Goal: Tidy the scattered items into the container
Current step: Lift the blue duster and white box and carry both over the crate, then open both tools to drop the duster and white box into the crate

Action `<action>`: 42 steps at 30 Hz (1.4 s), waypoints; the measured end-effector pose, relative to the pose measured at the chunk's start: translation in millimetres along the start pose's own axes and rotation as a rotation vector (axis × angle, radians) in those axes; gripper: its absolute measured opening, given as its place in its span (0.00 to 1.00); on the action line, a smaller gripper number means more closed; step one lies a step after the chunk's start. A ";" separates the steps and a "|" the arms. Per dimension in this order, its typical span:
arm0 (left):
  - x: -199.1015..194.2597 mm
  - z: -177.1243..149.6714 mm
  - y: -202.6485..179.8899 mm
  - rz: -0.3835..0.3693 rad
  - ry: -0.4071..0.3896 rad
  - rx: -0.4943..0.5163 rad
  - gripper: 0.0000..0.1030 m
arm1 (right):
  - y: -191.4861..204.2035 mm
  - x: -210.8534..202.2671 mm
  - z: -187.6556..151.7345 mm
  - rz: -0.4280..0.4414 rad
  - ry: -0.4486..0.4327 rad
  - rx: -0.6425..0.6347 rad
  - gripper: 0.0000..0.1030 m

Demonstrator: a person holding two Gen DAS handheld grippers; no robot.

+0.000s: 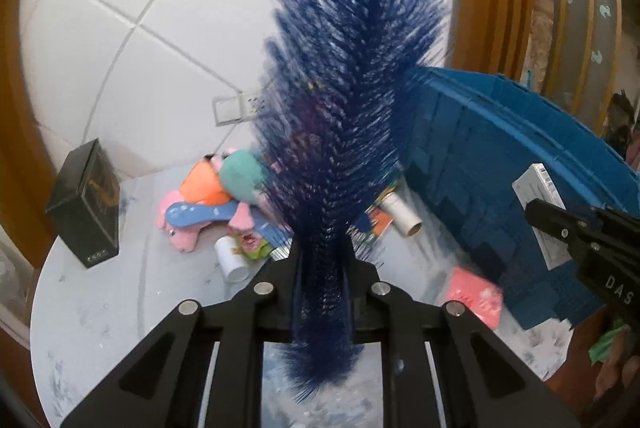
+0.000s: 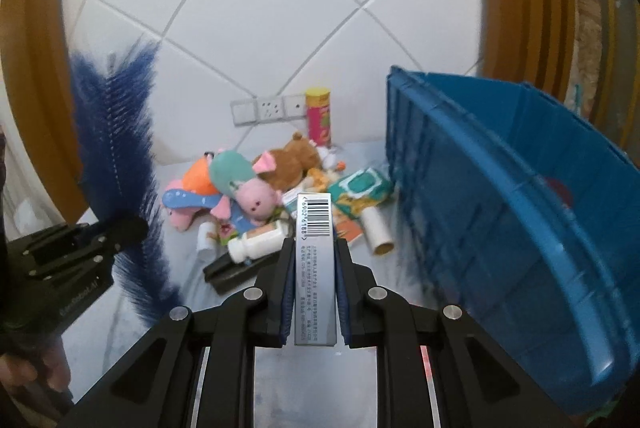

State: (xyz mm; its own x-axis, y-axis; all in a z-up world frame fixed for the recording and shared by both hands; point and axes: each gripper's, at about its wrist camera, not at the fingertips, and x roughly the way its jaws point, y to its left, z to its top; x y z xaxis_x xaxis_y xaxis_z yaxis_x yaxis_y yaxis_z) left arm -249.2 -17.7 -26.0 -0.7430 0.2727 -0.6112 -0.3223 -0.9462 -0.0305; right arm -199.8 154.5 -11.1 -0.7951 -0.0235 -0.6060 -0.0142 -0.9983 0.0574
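My left gripper is shut on a dark blue bristle brush that stands up in front of the camera; it also shows in the right wrist view. My right gripper is shut on a narrow grey box with a barcode, held above the table; the box also shows in the left wrist view. The blue crate stands to the right, open side towards me. A pile of plush toys, bottles and packets lies ahead on the table.
A black box stands at the table's left. A pink packet lies beside the crate. A snack can stands by the tiled wall. A white bottle, a roll and a wipes pack lie in the pile.
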 end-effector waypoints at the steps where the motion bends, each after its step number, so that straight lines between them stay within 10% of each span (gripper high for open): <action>1: -0.8 6.8 -6.7 -0.006 -0.013 0.007 0.14 | -6.9 -3.7 3.3 -0.002 -0.010 0.006 0.17; 18: -4.4 158.4 -197.2 -0.126 -0.195 0.146 0.14 | -172.4 -82.5 98.0 -0.088 -0.188 0.088 0.17; 33: 58.5 214.4 -391.8 -0.102 -0.116 0.191 0.15 | -366.5 -58.6 143.6 -0.087 -0.103 0.082 0.17; 35: 67.5 211.1 -403.4 -0.087 -0.090 0.191 0.28 | -377.3 -50.7 137.3 -0.072 -0.083 0.087 0.19; 37: 70.8 205.0 -412.8 -0.077 -0.071 0.187 0.56 | -385.0 -46.8 132.2 -0.056 -0.073 0.087 0.38; 38: 71.8 201.6 -413.8 -0.067 -0.073 0.185 0.72 | -387.6 -45.7 129.9 -0.057 -0.070 0.086 0.67; 40: 73.4 195.9 -415.9 -0.051 -0.076 0.183 0.79 | -392.0 -43.6 125.5 -0.073 -0.071 0.084 0.95; 42: 73.6 193.2 -417.9 -0.045 -0.073 0.186 0.79 | -397.4 -42.2 121.0 -0.077 -0.077 0.088 0.96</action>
State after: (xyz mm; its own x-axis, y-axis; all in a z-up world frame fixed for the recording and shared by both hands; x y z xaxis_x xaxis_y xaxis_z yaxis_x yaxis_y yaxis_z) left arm -282.6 431.4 94.5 -0.7638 0.3326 -0.5532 -0.4539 -0.8861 0.0940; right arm -234.0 558.7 87.7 -0.8338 0.0605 -0.5487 -0.1271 -0.9883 0.0842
